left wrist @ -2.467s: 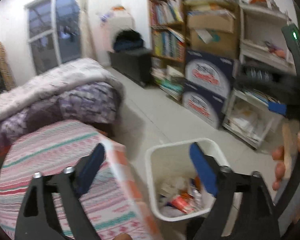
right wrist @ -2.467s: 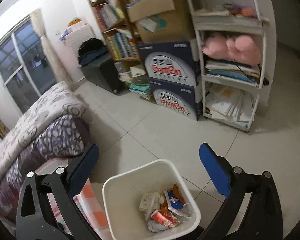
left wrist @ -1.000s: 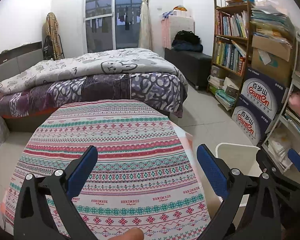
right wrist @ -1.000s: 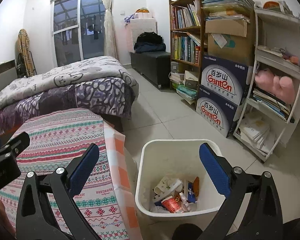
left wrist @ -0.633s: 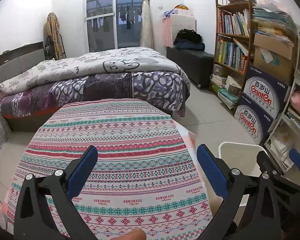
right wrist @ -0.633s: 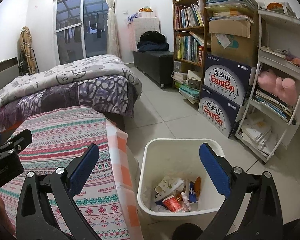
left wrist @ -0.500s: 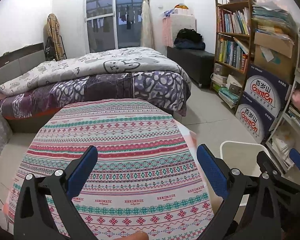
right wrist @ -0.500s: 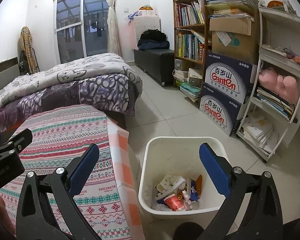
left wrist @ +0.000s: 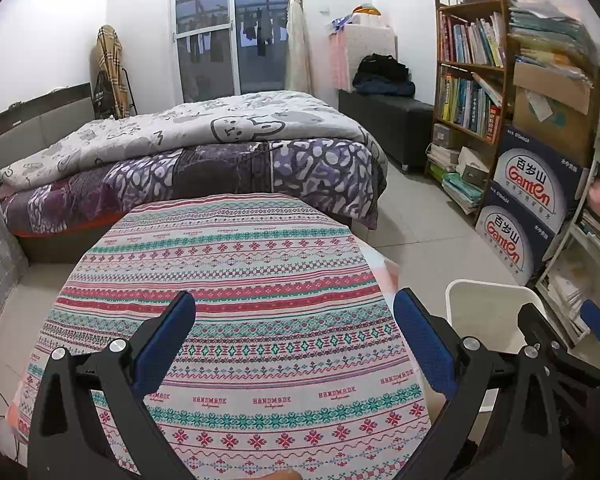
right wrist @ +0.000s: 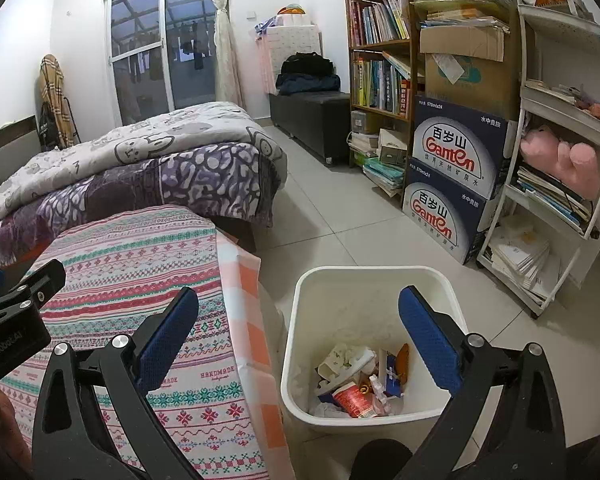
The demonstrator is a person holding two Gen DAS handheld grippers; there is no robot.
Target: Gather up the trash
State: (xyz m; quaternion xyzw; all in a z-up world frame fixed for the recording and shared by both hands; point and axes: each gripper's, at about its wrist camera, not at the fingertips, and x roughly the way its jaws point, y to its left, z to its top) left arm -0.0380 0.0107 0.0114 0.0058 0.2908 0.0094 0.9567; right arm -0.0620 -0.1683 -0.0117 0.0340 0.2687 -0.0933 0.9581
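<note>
The bed [left wrist: 203, 160] fills the back of the room, its far end cut off at the frame edge. My table [left wrist: 235, 280], under a patterned cloth, sits before it; the near edge is hidden behind my tools. The white bin [right wrist: 370, 292] stands on the floor just beside the table; in the left view only its rim shows. The trash [right wrist: 360, 380] lies piled in the bin's bottom, with individual pieces hard to tell apart. My left gripper [left wrist: 295, 340] hangs over the cloth, fingers spread wide, holding nothing. My right gripper [right wrist: 300, 340] hangs over the bin's near-left edge, likewise spread and empty.
</note>
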